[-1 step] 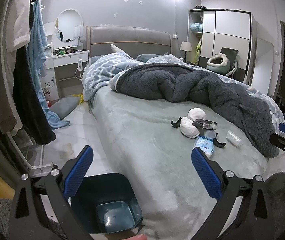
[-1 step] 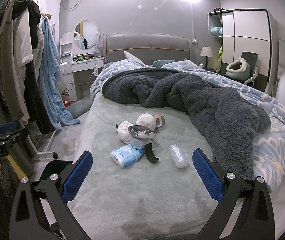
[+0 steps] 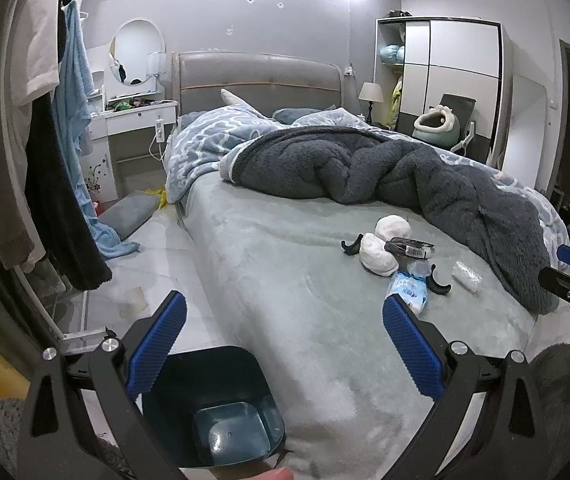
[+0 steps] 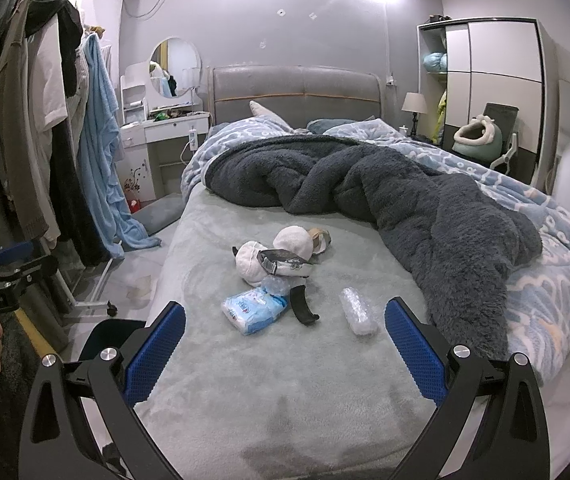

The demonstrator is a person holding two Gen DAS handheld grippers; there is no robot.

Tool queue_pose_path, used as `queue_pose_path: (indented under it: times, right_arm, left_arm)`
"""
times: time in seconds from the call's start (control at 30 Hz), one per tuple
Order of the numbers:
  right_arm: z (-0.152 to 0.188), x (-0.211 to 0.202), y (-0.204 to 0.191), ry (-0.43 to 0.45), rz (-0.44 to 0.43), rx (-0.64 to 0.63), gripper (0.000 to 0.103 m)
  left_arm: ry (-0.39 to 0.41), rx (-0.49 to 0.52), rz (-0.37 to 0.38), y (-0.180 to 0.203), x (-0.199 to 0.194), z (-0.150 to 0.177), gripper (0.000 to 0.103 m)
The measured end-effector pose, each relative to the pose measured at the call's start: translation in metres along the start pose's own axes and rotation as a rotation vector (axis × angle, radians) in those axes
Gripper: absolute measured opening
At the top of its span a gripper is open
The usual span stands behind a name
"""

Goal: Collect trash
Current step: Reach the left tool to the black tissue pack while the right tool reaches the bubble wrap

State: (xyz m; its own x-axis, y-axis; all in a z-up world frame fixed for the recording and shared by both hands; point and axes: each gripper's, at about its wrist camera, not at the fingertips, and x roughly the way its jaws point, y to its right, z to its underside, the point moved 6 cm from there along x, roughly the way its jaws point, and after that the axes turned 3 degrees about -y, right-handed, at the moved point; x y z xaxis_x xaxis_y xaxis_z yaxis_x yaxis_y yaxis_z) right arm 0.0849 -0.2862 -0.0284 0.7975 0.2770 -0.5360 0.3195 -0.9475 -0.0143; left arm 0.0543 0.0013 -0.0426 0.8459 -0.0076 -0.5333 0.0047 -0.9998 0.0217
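Observation:
Trash lies in a cluster on the grey-green bed sheet: two white crumpled wads, a dark foil wrapper, a blue tissue pack, a black curved plastic piece and a clear crumpled wrapper. The cluster also shows in the left wrist view. A dark teal bin stands on the floor at the bed's near left corner. My left gripper is open and empty above the bin and bed edge. My right gripper is open and empty, short of the trash.
A dark fleece blanket and blue patterned duvet are heaped on the bed's far and right side. A clothes rack stands left of the bed. A white dresser, wardrobe and chair stand at the back.

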Motion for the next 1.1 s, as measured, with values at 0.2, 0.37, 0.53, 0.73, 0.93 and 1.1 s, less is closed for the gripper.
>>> queue_pose_path:
  times: [0.2, 0.37, 0.53, 0.73, 0.93, 1.1]
  right_arm:
    - [0.003, 0.002, -0.002, -0.029, -0.044, -0.015, 0.101]
    - [-0.002, 0.009, 0.007, -0.033, -0.097, 0.03, 0.101]
    - [-0.004, 0.024, 0.017, -0.046, -0.124, 0.066, 0.1]
    - [-0.003, 0.048, 0.032, -0.08, -0.127, 0.074, 0.098]
    - [0.001, 0.074, 0.042, -0.12, -0.136, 0.027, 0.093]
    - [0.005, 0.092, 0.054, -0.158, -0.153, 0.014, 0.087]
  left_arm:
    - [0.013, 0.021, 0.024, 0.01, -0.006, -0.009, 0.1]
    - [0.011, 0.032, 0.082, 0.017, -0.009, -0.016, 0.1]
    - [0.008, 0.06, 0.116, 0.024, -0.008, -0.021, 0.1]
    - [-0.038, 0.107, 0.156, 0.037, 0.011, -0.027, 0.099]
    - [-0.09, 0.116, 0.24, 0.048, 0.034, -0.03, 0.099]
    - [-0.108, 0.151, 0.287, 0.062, 0.051, -0.038, 0.099]
